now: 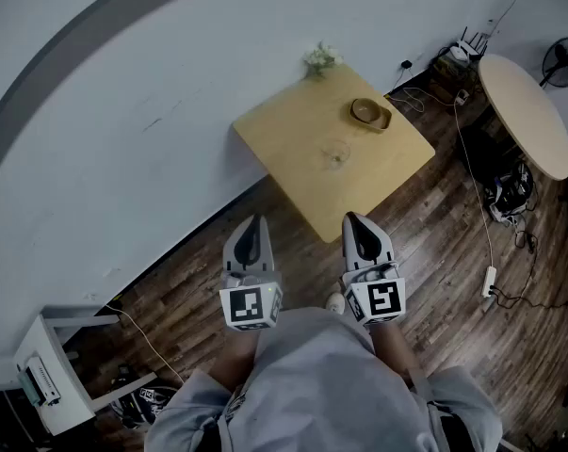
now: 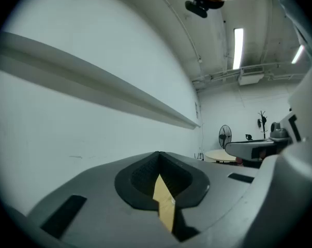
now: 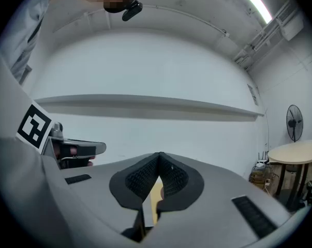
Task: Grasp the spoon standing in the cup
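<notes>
A square wooden table (image 1: 302, 130) stands against the white wall ahead of me. Near its middle is a small clear cup (image 1: 336, 153); it is too small here to make out a spoon in it. A tan bowl (image 1: 370, 114) sits toward the table's far right corner. My left gripper (image 1: 252, 224) and right gripper (image 1: 353, 220) are held side by side close to my body, above the floor and short of the table. Both are shut with nothing between the jaws. In the left gripper view the left gripper (image 2: 158, 156) points at the wall, and the right gripper (image 3: 159, 156) does the same in its own view.
A small bunch of flowers (image 1: 321, 58) stands at the table's far corner. A round table (image 1: 527, 111), a fan (image 1: 562, 60) and cables with a power strip (image 1: 489, 279) are at the right. A white rack (image 1: 46, 370) stands at the lower left on the wood floor.
</notes>
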`<move>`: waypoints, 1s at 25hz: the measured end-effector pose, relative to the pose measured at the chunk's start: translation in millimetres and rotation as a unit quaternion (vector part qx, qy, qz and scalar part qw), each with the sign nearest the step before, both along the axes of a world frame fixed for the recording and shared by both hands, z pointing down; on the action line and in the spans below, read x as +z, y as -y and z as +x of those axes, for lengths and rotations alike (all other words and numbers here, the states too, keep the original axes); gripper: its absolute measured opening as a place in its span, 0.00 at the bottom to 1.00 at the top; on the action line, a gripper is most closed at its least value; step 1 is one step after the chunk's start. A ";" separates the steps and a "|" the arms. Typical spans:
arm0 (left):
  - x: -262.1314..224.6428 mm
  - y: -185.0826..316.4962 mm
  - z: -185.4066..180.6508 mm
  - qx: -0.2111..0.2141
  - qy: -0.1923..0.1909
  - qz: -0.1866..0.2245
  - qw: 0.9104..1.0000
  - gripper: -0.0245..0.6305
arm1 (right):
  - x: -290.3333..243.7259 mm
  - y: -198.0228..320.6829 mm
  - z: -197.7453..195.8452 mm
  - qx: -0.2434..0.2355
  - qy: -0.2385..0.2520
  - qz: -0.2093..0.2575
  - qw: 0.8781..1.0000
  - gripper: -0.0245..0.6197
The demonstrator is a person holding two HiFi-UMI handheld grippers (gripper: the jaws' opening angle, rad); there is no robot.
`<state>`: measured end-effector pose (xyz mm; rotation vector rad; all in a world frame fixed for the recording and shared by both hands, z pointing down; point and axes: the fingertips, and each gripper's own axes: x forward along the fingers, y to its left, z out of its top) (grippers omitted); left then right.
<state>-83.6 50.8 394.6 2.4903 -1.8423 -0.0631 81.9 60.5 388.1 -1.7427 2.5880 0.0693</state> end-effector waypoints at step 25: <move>-0.5 -9.0 25.6 -0.013 0.011 -0.003 1.000 0.04 | 2.9 -4.9 23.5 -0.011 0.005 -0.004 1.000 0.04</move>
